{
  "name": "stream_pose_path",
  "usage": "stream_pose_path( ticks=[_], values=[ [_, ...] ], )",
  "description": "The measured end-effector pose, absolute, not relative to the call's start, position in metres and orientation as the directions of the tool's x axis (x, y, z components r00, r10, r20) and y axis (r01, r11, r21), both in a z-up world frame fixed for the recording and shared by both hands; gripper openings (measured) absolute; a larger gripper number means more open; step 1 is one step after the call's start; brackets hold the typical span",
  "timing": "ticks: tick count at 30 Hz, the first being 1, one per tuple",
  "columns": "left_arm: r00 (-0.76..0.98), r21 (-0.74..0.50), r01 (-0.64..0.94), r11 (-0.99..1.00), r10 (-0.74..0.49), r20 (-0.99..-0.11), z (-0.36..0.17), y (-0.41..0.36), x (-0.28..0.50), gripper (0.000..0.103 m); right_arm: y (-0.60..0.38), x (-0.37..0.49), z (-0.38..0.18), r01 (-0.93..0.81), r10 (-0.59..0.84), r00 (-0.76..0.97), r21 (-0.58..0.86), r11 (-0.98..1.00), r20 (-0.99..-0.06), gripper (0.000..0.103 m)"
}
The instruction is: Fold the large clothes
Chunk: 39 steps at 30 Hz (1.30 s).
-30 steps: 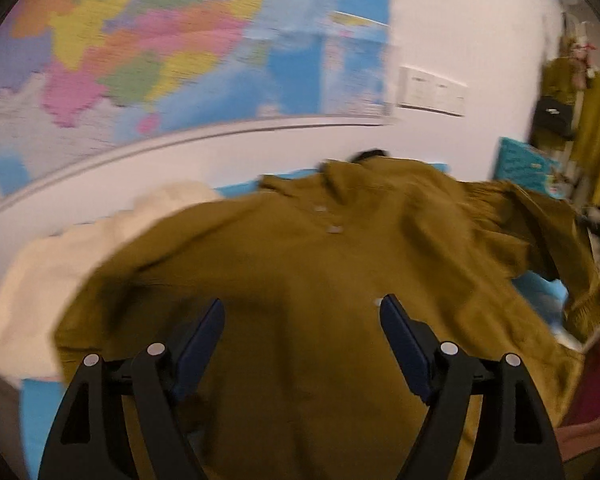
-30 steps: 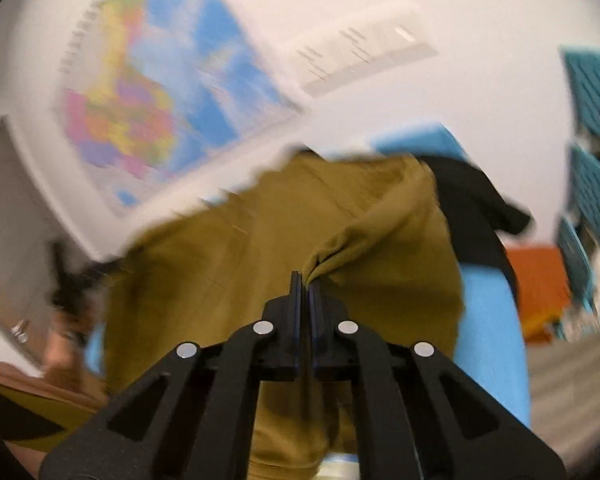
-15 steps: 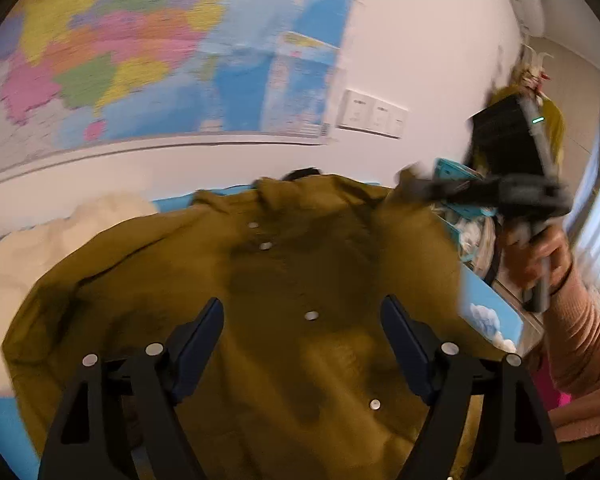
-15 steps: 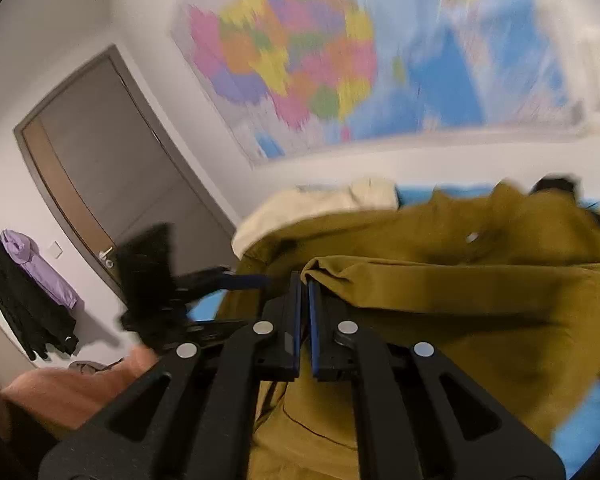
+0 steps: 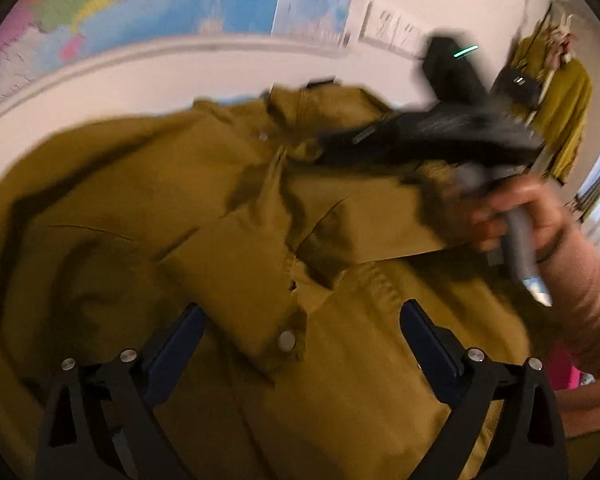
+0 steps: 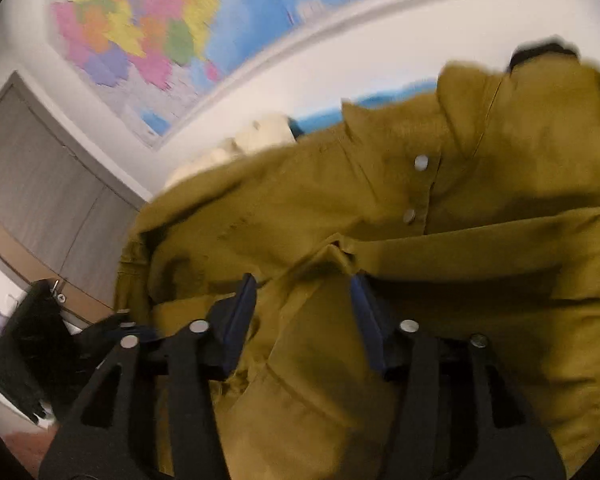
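An olive-mustard shirt [image 5: 228, 208] of matte woven cloth, rumpled into soft ridges, fills the centre and lower part of both wrist views, one sleeve folded across its buttoned front. A glossy, many-coloured wall map [image 5: 148, 4] spans the top of the left wrist view above a white wall. At upper left of the right wrist view, a cream, fleecy garment [image 6: 236, 144] pokes out behind the shirt over a strip of blue surface [image 6: 380, 102]; a grey door [image 6: 40, 184] stands at far left. At right of the left wrist view, a person's hand [image 5: 528, 216], in a ribbed pink sleeve, grips the blurred black right claw [image 6: 302, 300], whose blue-padded jaws are opening with a fold of sleeve fabric between them, pads clear of it. The left claw [image 5: 300, 320], at the bottom of its view, is spreading wide above the placket, pinching nothing. Small round pale buttons [image 6: 421, 162] dot the placket.
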<state>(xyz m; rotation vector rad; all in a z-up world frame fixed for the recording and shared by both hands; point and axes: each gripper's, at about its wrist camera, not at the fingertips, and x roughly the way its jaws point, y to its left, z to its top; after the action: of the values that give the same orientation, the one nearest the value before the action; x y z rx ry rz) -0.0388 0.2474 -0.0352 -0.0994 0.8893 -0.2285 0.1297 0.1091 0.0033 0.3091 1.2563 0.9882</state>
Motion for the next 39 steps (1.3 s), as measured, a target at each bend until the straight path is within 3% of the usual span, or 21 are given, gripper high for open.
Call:
stream_pose_path(
  ticks=[2,4,6,8,11,13,17,19,21,23,25,33,39],
  values=[
    [0.574,-0.185,0.103,0.977,-0.21,-0.791,-0.047,0.253,-0.019,0.066,0.09,0.127,0.019,-0.483,0.761,0.022,0.659,0.576,-0.649,0.052],
    [0.548,-0.219,0.05,0.975,-0.21,-0.81,-0.054,0.265,-0.005,0.025,0.067,0.123,0.033,-0.522,0.74,0.069,0.608,0.598,-0.669,0.052],
    [0.547,-0.246,0.01,0.969,-0.211,-0.81,-0.054,0.281,0.003,0.011,0.055,0.123,0.038,-0.539,0.708,0.11,0.556,0.632,-0.698,0.052],
    [0.569,-0.244,-0.011,0.97,-0.195,-0.799,-0.047,0.293,0.006,0.008,0.046,0.122,0.03,-0.542,0.679,0.105,0.531,0.652,-0.727,0.052],
    [0.593,-0.222,-0.034,0.974,-0.159,-0.789,-0.037,0.305,0.012,0.009,0.047,0.121,0.003,-0.55,0.595,0.086,0.46,0.697,-0.799,0.051],
    [0.583,-0.176,-0.063,0.982,-0.107,-0.805,-0.039,0.311,0.018,0.014,0.046,0.121,-0.02,-0.55,0.506,0.106,0.373,0.747,-0.856,0.036],
    [0.549,-0.115,-0.08,0.99,-0.053,-0.834,-0.049,0.309,0.029,0.019,0.05,0.119,-0.043,-0.536,0.459,0.088,0.346,0.77,-0.884,0.036],
    [0.551,-0.087,-0.076,0.993,-0.031,-0.834,-0.047,0.304,0.029,0.021,0.053,0.115,-0.03,-0.547,0.484,0.104,0.357,0.758,-0.869,0.044],
    [0.558,-0.08,-0.073,0.994,-0.025,-0.829,-0.044,0.301,0.025,0.037,0.055,0.108,-0.006,-0.561,0.55,0.13,0.396,0.727,-0.825,0.045],
    [0.583,-0.071,-0.065,0.995,-0.02,-0.812,-0.038,0.3,0.022,0.044,0.065,0.098,0.013,-0.602,0.596,0.134,0.412,0.684,-0.792,0.045],
    [0.619,-0.059,-0.061,0.996,-0.009,-0.785,-0.027,0.299,0.011,0.059,0.084,0.088,0.021,-0.643,0.63,0.098,0.434,0.631,-0.77,0.045],
    [0.735,-0.002,-0.104,0.995,0.076,-0.673,0.021,0.307,-0.067,0.073,0.142,0.083,-0.048,-0.652,0.514,-0.042,0.413,0.636,-0.857,0.044],
    [0.754,-0.009,-0.205,0.979,0.151,-0.639,0.037,0.341,-0.118,0.074,0.144,0.058,0.001,-0.681,0.65,-0.044,0.499,0.536,-0.759,0.046]
  ],
)
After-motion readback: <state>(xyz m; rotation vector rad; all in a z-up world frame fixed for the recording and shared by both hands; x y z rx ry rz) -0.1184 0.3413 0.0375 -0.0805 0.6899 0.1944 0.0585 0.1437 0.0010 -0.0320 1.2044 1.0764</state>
